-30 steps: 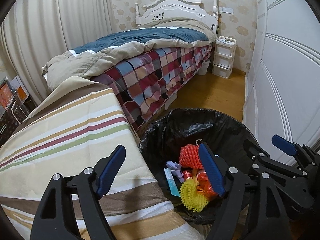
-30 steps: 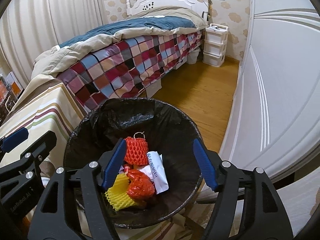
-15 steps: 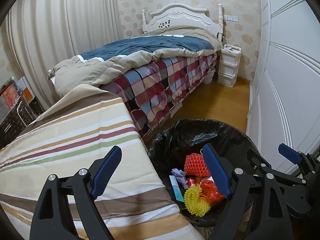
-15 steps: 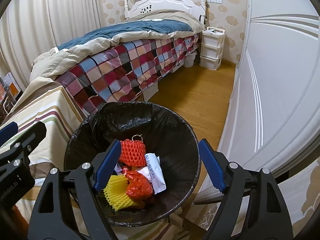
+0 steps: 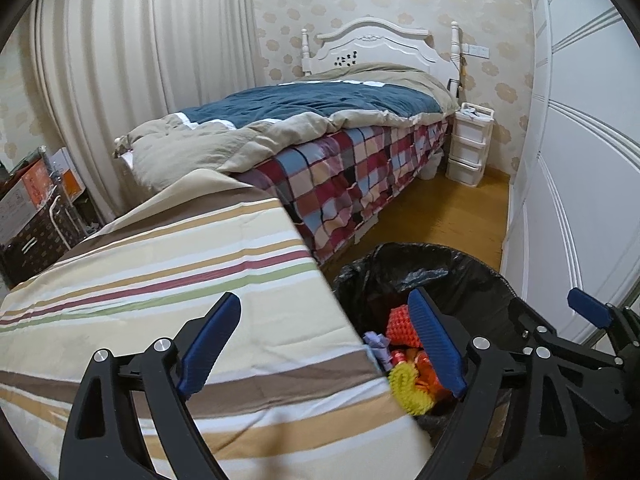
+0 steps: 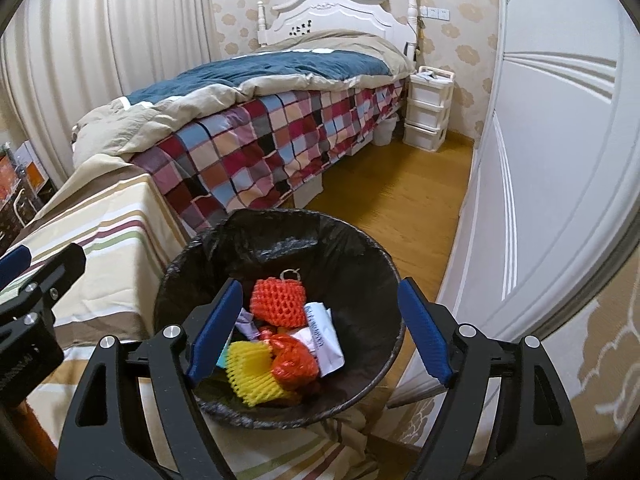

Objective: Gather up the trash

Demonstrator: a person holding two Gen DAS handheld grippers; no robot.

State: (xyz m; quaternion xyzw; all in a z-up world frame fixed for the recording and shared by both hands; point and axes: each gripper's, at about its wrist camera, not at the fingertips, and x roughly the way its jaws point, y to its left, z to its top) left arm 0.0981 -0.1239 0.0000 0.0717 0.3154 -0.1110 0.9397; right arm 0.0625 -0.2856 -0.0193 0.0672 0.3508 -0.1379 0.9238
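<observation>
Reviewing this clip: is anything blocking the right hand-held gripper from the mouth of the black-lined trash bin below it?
Nothing visible does. The right hand-held gripper hangs open and empty over the trash bin, whose mouth is uncovered, showing the orange foam net and yellow foam net already inside.

bin liner (image 6: 280, 236), centre frame: glossy, crinkled black plastic. orange net (image 6: 278, 300) and yellow net (image 6: 248, 376): foam mesh. striped cover (image 5: 160, 280), lower left: matt cloth. floor (image 6: 400, 200): smooth wood. gripper pads (image 6: 424, 328): ribbed blue plastic.
</observation>
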